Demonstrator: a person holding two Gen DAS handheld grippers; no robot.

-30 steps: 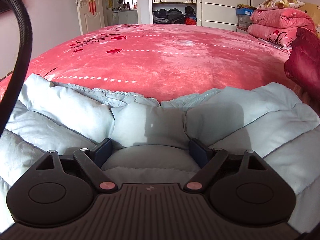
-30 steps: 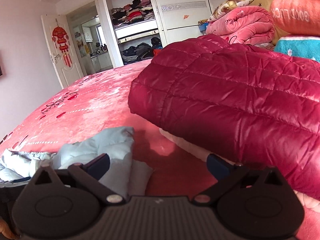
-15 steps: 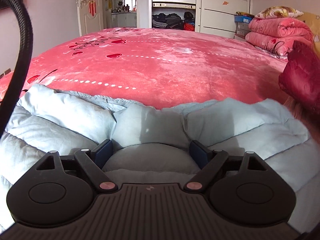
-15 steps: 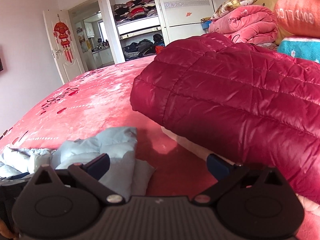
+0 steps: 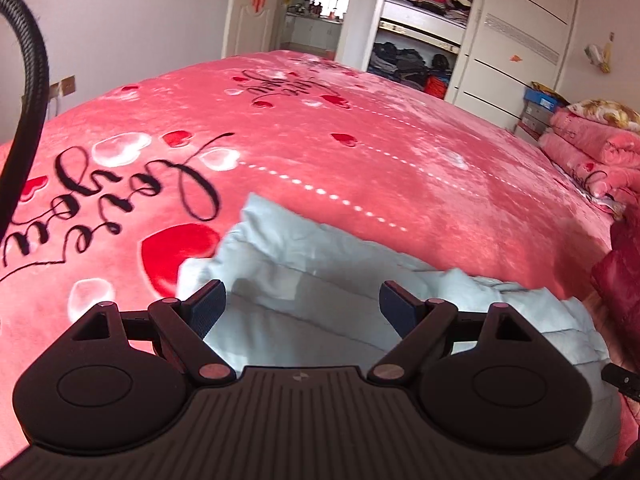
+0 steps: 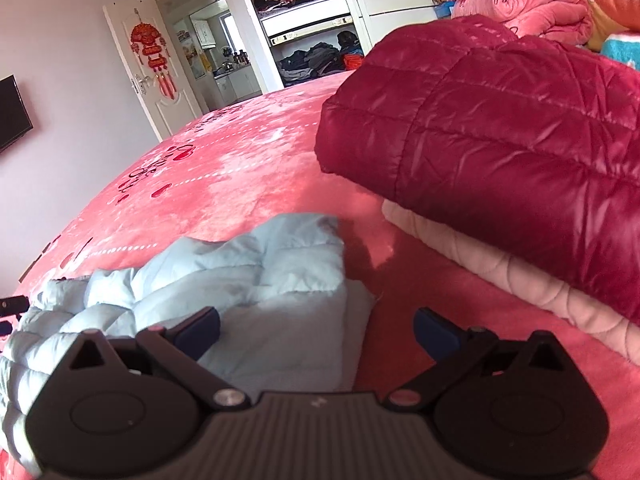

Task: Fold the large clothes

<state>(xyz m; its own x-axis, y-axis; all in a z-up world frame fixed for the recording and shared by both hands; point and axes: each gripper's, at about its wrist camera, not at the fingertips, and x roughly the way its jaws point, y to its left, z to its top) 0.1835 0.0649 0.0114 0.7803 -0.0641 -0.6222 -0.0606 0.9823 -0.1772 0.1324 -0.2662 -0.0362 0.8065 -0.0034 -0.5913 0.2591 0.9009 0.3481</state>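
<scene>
both grippers now hang above the pale blue puffer jacket (image 5: 328, 304) on the bed (image 5: 360, 168); the left gripper (image 5: 302, 306) has lifted off it, jaws spread, as are the right gripper (image 6: 316, 330)'s, so this fold looks finished.

Bed (image 5: 400, 168): you see a pink plush cover with red hearts and black script.
Red jacket (image 6: 500, 128): to your right, folded, lying on top of a pale pink quilted layer (image 6: 500, 280).
Blankets (image 6: 536, 4): pink, rolled, behind the red jacket.
Wardrobe (image 5: 420, 16): open ahead of you, shelves piled with clothes.
Door (image 6: 148, 76): white, with a red hanging ornament (image 6: 152, 54).
Screen (image 6: 12, 110): dark, on the left wall.
</scene>
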